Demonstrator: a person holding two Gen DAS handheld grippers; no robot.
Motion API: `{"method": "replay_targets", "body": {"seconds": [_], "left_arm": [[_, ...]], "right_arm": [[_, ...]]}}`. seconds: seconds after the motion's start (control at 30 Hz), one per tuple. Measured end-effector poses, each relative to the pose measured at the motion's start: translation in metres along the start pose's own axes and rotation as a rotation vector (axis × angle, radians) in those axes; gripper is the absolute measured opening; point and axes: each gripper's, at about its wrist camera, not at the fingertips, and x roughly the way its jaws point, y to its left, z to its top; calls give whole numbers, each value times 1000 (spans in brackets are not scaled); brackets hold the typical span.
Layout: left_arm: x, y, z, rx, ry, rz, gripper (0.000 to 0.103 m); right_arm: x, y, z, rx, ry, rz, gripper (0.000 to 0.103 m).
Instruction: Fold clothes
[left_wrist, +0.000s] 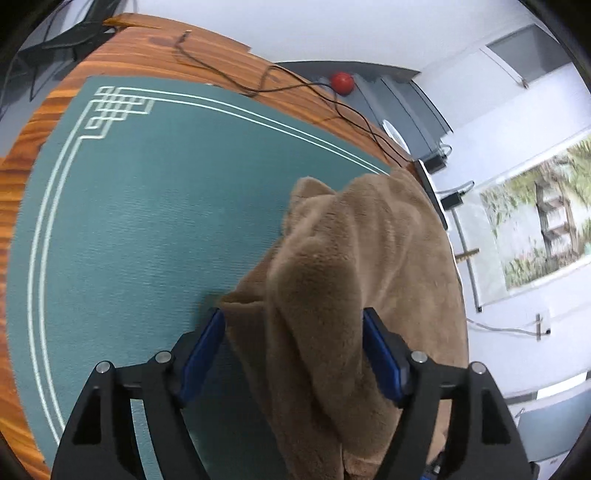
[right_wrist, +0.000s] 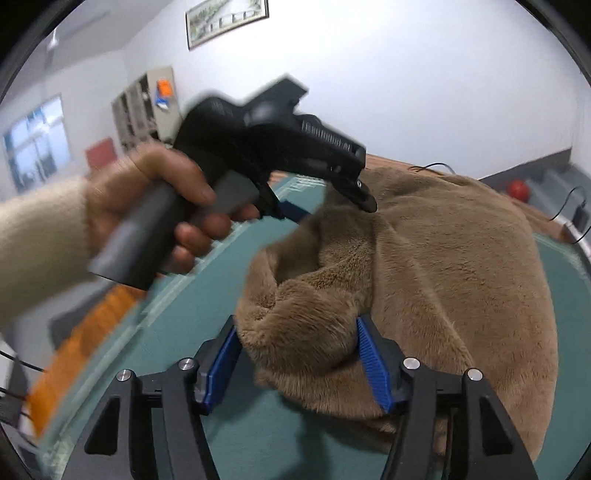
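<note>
Between the left gripper's fingers: a thick fold of the brown fleece garment (left_wrist: 332, 266) is lying between the blue pads (left_wrist: 201, 354) of the left gripper (left_wrist: 293, 321); the jaws are standing wide, and I judge the cloth released or barely touched, not pinched.

Between the right gripper's fingers: a bunched roll of the same garment is sitting in the right gripper (right_wrist: 295, 336), its pads (right_wrist: 373, 358) brushing the pile at most, jaws spread.

Ahead of both grippers: the garment is heaped on the green mat (left_wrist: 140, 206) covering the wooden surface (left_wrist: 140, 51), its far side reaching toward the surface's edge.

Left of the right gripper: a person's hand (right_wrist: 155, 199) is gripping the left gripper's handle, its tip touching the fleece.

Risk, springback: the plush cloth is bulky, so I judge the fold may be puffing open once both jaws are clear.

Risk, snagging: pile may be catching on the ribbed pads and dragging the heap as the grippers pull back.

Risk, sliding: the far part may be slipping off the edge if tugged that way.

Risk, cable: a black cable (left_wrist: 295, 86) is lying well beyond the garment; a wide sweep could be hooking it.
</note>
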Motion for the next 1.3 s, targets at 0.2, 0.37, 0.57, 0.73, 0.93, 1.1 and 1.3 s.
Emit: {"method": "replay_targets", "body": {"seconds": [0.2, 0.37, 0.57, 0.73, 0.93, 1.1, 1.3], "left_arm": [[-44, -15, -15, 16, -92, 29, 78], [-71, -61, -53, 81, -144, -101, 80], [-27, -87, -92, 180, -84, 23, 80], [9, -56, -109, 115, -39, 108, 83], [14, -52, -116, 90, -63, 132, 90], [-16, -74, -105, 113, -135, 172, 90], [-33, -114, -54, 180, -242, 140, 92]], "right_arm": [[-57, -50, -7, 102, -108, -91, 64], [-72, -73, -10, 170, -101, -223, 64], [-73, -75, -17, 138, -51, -227, 64], [-58, -79, -36, 101, 7, -219, 64], [-40, -76, -55, 38, 13, -266, 65], [-53, -81, -35, 77, 9, -253, 65], [-67, -97, -9, 146, -63, -276, 65]]}}
